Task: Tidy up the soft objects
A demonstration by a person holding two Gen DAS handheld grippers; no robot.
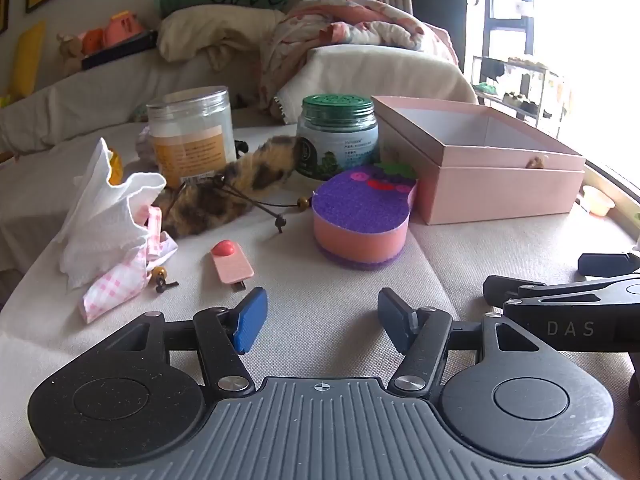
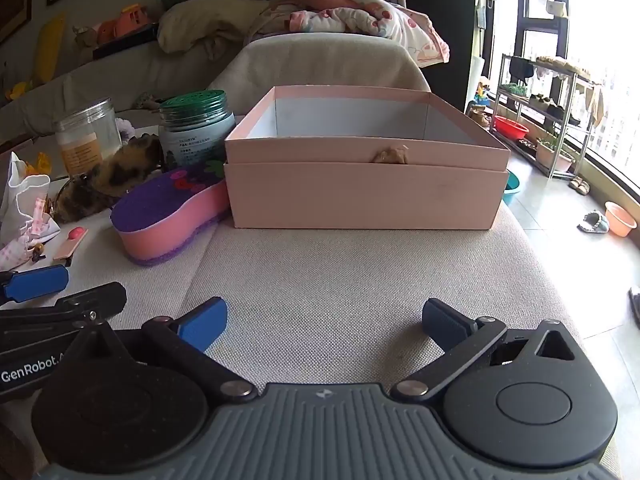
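Note:
A purple-topped pink sponge (image 1: 360, 220) lies on the beige cushion surface, left of an open pink box (image 1: 480, 160). A brown spotted furry toy (image 1: 240, 184) lies behind it, and a white tissue with a pink checked cloth (image 1: 108, 232) lies at the left. My left gripper (image 1: 322, 320) is open and empty, low over the surface in front of the sponge. My right gripper (image 2: 324, 326) is open and empty, facing the pink box (image 2: 364, 188); the sponge (image 2: 168, 220) and furry toy (image 2: 108, 184) lie to its left.
A clear jar (image 1: 192, 132) and a green-lidded jar (image 1: 338, 136) stand behind the toy. A pink clip (image 1: 232, 266) and beads on a cord (image 1: 162, 276) lie near the tissue. Pillows and blankets (image 1: 320, 32) pile up behind. The floor drops off at the right (image 2: 560, 208).

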